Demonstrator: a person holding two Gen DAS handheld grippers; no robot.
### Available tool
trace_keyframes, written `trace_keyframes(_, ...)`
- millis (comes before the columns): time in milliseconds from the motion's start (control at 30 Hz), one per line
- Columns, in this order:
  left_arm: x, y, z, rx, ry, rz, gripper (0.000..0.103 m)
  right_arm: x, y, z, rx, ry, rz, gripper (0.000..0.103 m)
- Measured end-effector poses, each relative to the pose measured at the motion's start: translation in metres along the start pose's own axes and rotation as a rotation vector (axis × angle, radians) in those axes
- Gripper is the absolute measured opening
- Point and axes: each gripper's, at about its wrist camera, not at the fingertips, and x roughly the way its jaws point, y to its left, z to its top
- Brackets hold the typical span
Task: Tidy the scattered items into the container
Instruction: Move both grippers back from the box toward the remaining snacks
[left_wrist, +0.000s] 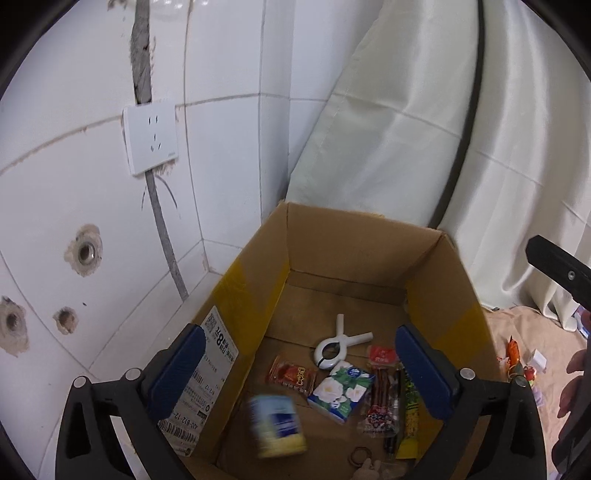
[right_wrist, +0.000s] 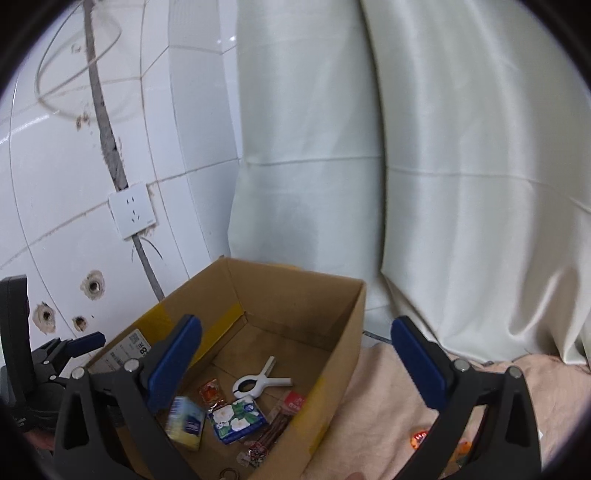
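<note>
Blurred with motion, a small blue-and-yellow can (left_wrist: 277, 424) shows inside the cardboard box (left_wrist: 369, 236), between the spread blue pads of the left tongs (left_wrist: 303, 373), touching neither pad; whether it rests on the box floor cannot be told. Both pairs of tongs stand wide apart with nothing pinched: the right tongs (right_wrist: 295, 365) hang over the box's near right wall. On the box floor lie a white plastic clip (left_wrist: 338, 345), a red snack packet (left_wrist: 293, 374), a floral tissue pack (left_wrist: 341, 389) just beside it, a clear packet of brown sticks (left_wrist: 382, 398) and a green-and-yellow sachet (left_wrist: 410, 417) against the right wall. A shipping label (left_wrist: 207, 373) covers the box's left outer side. The box sits in a corner, tiled wall with a white socket (left_wrist: 150, 138) on the left, pale curtain (right_wrist: 443, 184) behind. Outside the box, on the pinkish cloth (right_wrist: 388, 387), a few small orange wrappers (left_wrist: 513, 350) lie scattered.
</note>
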Motion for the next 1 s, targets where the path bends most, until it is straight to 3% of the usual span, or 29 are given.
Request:
trace_keyframes(133, -0.02, -0.019, 0.005, 0.017, -0.025, -0.031, 0.103, -0.021, -0.017, 0.001, 0.019, -0.019, -0.016, 0.103)
trace_keyframes(500, -0.071, -0.113, 0.0, 0.094, -0.097, -0.085, 0.103, -0.114, -0.094, 0.003, 0.048, -0.113, -0.121, 0.103)
trace_keyframes(667, -0.084, -0.161, -0.009, 0.121, -0.11, -0.143, 0.103, -0.154, -0.129, -0.002, 0.056, -0.136, -0.176, 0.103)
trace_keyframes(1000, -0.066, -0.235, -0.057, 0.138, -0.035, -0.216, 0.103, -0.191, -0.194, -0.036, 0.063, -0.095, -0.29, 0.103)
